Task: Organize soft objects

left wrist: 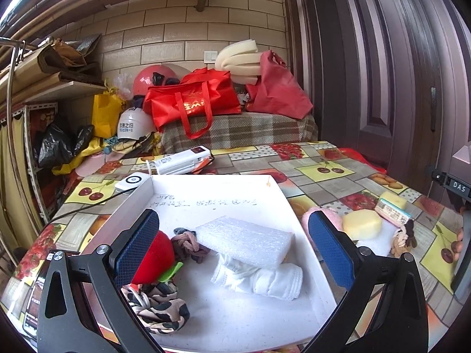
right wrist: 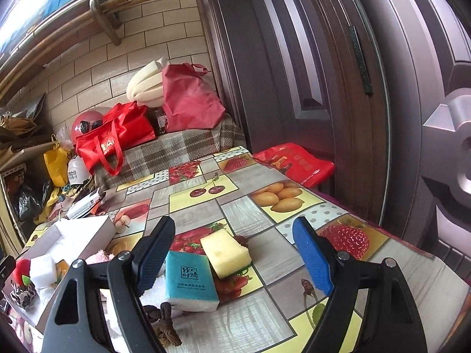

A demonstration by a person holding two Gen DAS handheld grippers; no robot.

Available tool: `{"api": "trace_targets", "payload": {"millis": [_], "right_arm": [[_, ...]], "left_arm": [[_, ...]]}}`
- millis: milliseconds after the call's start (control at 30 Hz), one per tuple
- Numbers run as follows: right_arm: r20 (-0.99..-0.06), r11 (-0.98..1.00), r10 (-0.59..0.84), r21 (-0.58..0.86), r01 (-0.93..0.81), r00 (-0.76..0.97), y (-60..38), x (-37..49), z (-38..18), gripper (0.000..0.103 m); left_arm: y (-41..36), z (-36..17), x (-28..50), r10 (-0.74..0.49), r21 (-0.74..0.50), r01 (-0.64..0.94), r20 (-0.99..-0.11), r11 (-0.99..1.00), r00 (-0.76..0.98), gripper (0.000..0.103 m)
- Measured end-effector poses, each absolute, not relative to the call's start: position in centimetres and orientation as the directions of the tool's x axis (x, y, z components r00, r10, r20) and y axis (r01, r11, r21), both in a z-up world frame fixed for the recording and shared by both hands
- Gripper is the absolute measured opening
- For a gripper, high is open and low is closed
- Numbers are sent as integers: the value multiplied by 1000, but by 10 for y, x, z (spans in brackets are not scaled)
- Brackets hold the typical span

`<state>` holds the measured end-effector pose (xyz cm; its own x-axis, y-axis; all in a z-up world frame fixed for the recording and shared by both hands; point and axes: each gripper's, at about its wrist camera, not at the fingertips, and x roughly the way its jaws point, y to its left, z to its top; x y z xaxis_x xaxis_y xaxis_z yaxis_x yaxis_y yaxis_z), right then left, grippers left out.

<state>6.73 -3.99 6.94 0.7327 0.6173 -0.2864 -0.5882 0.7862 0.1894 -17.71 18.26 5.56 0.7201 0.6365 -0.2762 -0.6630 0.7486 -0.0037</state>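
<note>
Foam block (left wrist: pixel 245 242) in box (left wrist: pixel 282 194), atop cloth roll (left wrist: pixel 265 279); sponge (left wrist: pixel 362 224) right, on table (left wrist: pixel 323 182).

The tabletop (right wrist: pixel 256 211), under a fruit-patterned oilcloth, carries a shallow white cardboard box (left wrist: pixel 297 206); beside it lie a round yellow sponge (left wrist: pixel 361 224), a rectangular yellow sponge (right wrist: pixel 226 252) leaning on a teal tissue packet (right wrist: pixel 190 282), a pink fluffy piece (left wrist: pixel 329 216), a brown braided hair tie (right wrist: pixel 164 323); at the far edge, a white power bank (left wrist: pixel 182 160).

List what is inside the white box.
The white box holds a foam block resting on folded white cloth, hair ties, a red plush toy and leopard-print fabric. Anything beneath them is hidden.
</note>
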Motion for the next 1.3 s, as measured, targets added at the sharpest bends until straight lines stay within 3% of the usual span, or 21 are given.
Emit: {"api": "trace_targets", "payload": {"millis": [133,200,267,367,467,633,800,1300], "right_arm": [[-284,787,616,191,-586,735,-41,67,69,83],[-283,786,618,198,-586,733,-42,68,69,83],[-285,783,622,214,-584,729,-44,70,68,83],[-287,777,630,247,-579,722,-49,74,68,83],[-288,770,636,280,-573,716,-54,79,66,83],[-308,766,640,328,-553,703,-59,89,63,83],[-316,759,645,368,-537,696,-64,94,60,83],[-441,726,679,525,-445,587,-68,119,33,83]], "left_arm": [[178,56,-176,558,-36,-590,-280,807,781,102],[167,56,-166,388,-76,-429,-311,900,868,102],[146,55,-150,231,-62,-271,-361,961,904,102],[104,52,-127,130,38,-126,-421,991,898,102],[83,45,-98,15,-3,-20,-529,1000,848,102],[58,22,-59,-15,40,58,-689,998,724,102],[39,-1,-31,-67,24,140,-788,990,612,102],[28,-4,-33,-57,32,138,-799,990,599,102]]}}
